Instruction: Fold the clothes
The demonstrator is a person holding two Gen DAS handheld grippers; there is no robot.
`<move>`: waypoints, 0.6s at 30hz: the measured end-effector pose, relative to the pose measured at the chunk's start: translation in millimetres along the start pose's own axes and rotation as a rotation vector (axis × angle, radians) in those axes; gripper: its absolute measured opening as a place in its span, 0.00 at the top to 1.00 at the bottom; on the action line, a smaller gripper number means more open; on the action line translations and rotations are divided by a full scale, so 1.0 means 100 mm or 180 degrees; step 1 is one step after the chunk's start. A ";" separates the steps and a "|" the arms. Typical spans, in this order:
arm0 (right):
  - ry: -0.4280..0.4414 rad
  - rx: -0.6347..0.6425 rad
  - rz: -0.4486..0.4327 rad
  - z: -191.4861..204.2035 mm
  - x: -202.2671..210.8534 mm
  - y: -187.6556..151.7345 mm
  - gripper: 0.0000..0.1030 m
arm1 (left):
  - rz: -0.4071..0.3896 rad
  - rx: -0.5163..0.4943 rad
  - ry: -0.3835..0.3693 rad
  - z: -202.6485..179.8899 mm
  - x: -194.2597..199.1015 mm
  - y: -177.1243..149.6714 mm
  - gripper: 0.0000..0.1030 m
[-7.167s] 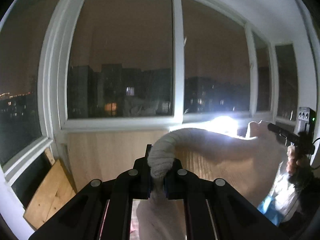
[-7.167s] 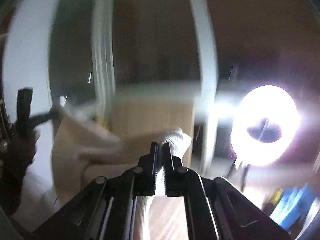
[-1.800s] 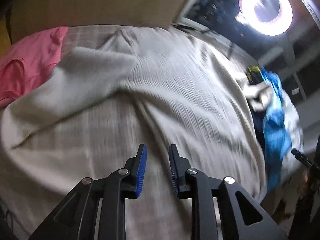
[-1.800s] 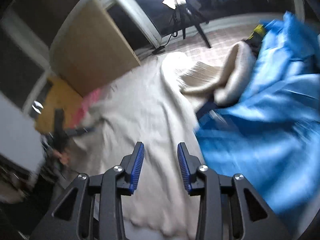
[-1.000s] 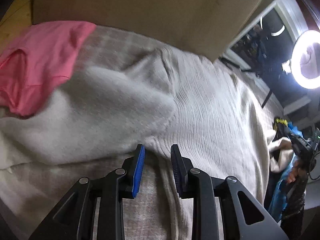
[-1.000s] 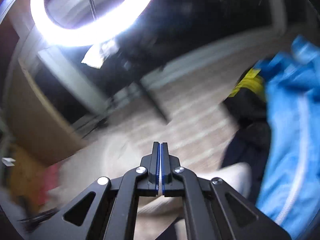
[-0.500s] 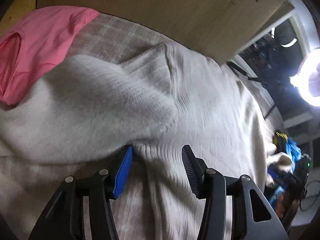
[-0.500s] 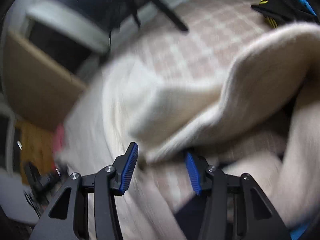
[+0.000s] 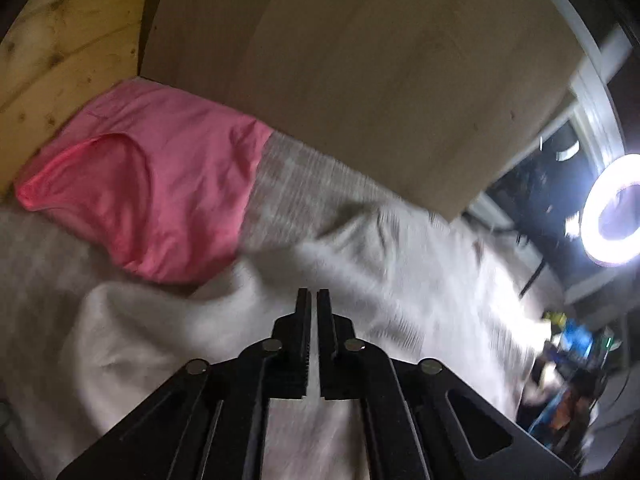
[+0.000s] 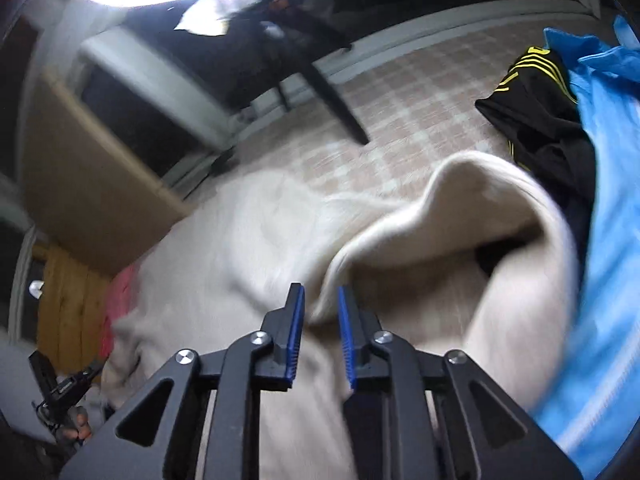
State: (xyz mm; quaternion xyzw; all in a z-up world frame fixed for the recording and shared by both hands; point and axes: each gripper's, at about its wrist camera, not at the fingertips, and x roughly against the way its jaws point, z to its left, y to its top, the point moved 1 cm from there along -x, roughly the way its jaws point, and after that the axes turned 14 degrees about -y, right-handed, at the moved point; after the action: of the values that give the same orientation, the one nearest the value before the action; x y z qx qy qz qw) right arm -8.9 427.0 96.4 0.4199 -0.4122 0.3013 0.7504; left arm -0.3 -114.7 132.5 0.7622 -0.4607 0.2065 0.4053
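Now both grippers' fingers [image 10: 298,320] are closing on the cream sweater [image 10: 248,248].

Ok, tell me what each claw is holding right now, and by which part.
The left claw is closing on a fold of the cream sweater. The right claw is closing around the sweater's rolled edge, not yet clamped.

Dim room, lit by a glaring ring light [image 9: 614,210]. Motion blur smears the fabric in both views. Fisheye edges bend and darken.
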 end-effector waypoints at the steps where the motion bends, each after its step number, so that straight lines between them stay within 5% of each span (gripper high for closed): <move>1: 0.0127 0.0048 0.0016 -0.03 0.09 -0.04 0.82 | 0.0105 -0.0066 -0.0027 -0.04 0.06 -0.11 0.84; 4: 0.0501 0.0174 0.0028 -0.16 0.58 -0.07 0.82 | 0.0383 -0.0280 -0.0107 -0.15 0.30 -0.47 0.80; 7: 0.0779 0.0327 -0.0108 -0.26 1.25 -0.30 0.62 | 0.0540 -0.0339 -0.0169 -0.23 0.62 -0.88 0.80; 9: 0.0782 0.0465 -0.0202 -0.32 1.54 -0.46 0.54 | 0.0662 -0.0306 -0.0238 -0.30 0.75 -1.19 0.70; 10: 0.0772 0.0520 -0.0234 -0.34 1.65 -0.56 0.54 | 0.0731 -0.0278 -0.0268 -0.33 0.77 -1.35 0.57; 13: 0.0650 0.0590 -0.0213 -0.39 1.69 -0.89 0.54 | 0.0993 -0.0244 -0.0247 -0.41 0.57 -1.77 0.51; 18: 0.0515 0.0724 0.0295 -0.38 1.14 -1.45 0.54 | 0.1378 -0.0210 -0.0162 -0.48 0.15 -2.30 0.52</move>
State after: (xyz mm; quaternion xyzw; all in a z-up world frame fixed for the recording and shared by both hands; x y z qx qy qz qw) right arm 175.4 404.7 128.8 0.4571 -0.3325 0.4132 0.7140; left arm 209.3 -26.9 72.9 0.6367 -0.6302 0.2542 0.3644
